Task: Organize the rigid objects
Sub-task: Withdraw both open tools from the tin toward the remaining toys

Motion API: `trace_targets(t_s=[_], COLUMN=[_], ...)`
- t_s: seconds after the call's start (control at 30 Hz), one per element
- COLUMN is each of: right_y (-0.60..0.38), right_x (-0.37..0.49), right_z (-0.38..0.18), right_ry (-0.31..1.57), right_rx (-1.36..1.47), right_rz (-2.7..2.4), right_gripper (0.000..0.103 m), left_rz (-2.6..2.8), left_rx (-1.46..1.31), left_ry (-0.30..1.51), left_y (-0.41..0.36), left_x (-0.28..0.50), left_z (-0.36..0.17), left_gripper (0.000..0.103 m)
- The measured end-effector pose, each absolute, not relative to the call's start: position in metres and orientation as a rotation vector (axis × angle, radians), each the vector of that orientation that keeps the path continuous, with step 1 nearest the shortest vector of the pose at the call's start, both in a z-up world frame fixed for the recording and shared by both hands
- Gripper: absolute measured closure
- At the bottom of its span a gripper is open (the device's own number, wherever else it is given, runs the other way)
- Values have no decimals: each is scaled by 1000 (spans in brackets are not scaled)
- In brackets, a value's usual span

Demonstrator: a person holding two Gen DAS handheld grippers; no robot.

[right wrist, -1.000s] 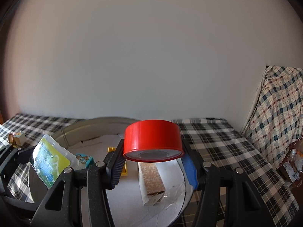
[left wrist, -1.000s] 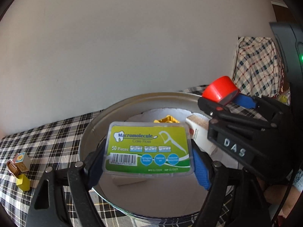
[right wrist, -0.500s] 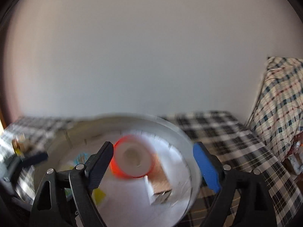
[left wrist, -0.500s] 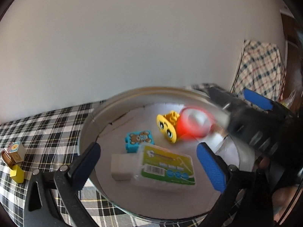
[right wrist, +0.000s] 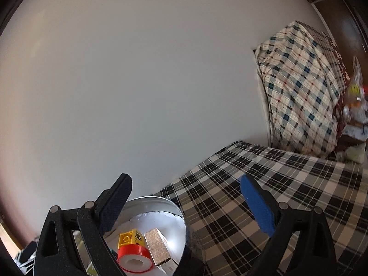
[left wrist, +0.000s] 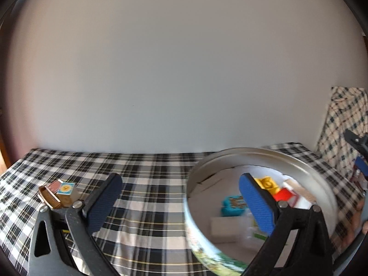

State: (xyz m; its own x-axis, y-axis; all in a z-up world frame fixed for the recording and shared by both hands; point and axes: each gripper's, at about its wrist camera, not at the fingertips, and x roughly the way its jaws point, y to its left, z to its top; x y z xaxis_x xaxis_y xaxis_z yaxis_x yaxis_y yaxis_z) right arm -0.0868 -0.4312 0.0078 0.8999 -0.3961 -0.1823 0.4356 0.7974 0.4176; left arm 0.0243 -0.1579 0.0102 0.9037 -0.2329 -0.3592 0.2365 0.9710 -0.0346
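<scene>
On the black-and-white plaid tablecloth (left wrist: pixel 149 184) stands the round metal tin (left wrist: pixel 306 161), and nearly everything I am sorting lies inside it. My left gripper (left wrist: pixel 179 200) hangs spread wide with nothing between its blue pads (left wrist: pixel 255 203), one finger over the cloth and the other over the tin's interior. Inside I see the teal bear block (left wrist: pixel 232 204), the yellow toy brick (left wrist: pixel 266 182), a white box (left wrist: pixel 224 228) and the red tape roll (left wrist: pixel 284 194); the green-labelled floss pick case (left wrist: pixel 258 234) is mostly hidden behind my right-hand finger. Well apart, at the cloth's left edge, a small sun-printed cube (left wrist: pixel 65 189) sits touching a brown ridged piece (left wrist: pixel 49 196). My right gripper (right wrist: pixel 186 207) is also gaping and empty, held above the tin and cloth; below it the red tape roll lies flat beside the cork-patterned carton (right wrist: pixel 158 246) and the yellow brick.
</scene>
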Motion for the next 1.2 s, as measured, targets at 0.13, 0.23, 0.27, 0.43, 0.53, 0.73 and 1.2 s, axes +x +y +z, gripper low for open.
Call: trace_targets(t_s=[0.13, 0.23, 0.27, 0.43, 0.53, 0.73, 1.2], right_y=[-421, -409, -404, -384, -374, -360, -346], right_x=[-89, -93, -97, -107, -109, -100, -112], right_z=[8, 9, 10, 16, 17, 15, 13], right_ry=[60, 23, -1, -90, -115, -63, -93], right_rx=[415, 368, 350, 241, 200, 138, 174], right_rz=[-469, -463, -466, -495, -483, -466, -474], right_gripper=[6, 6, 6, 6, 6, 6, 6], left_rz=[-217, -195, -187, -161, -146, -147, -171], left_rx=[9, 12, 16, 7, 1, 47, 62], left_ry=[392, 369, 360, 323, 294, 281, 303], left_y=[-153, -150, -151, -145, -143, -147, -140], left_x=[28, 27, 26, 22, 19, 15, 9], left_z=[5, 4, 4, 4, 3, 2, 4], left_gripper=[0, 0, 0, 0, 0, 0, 0])
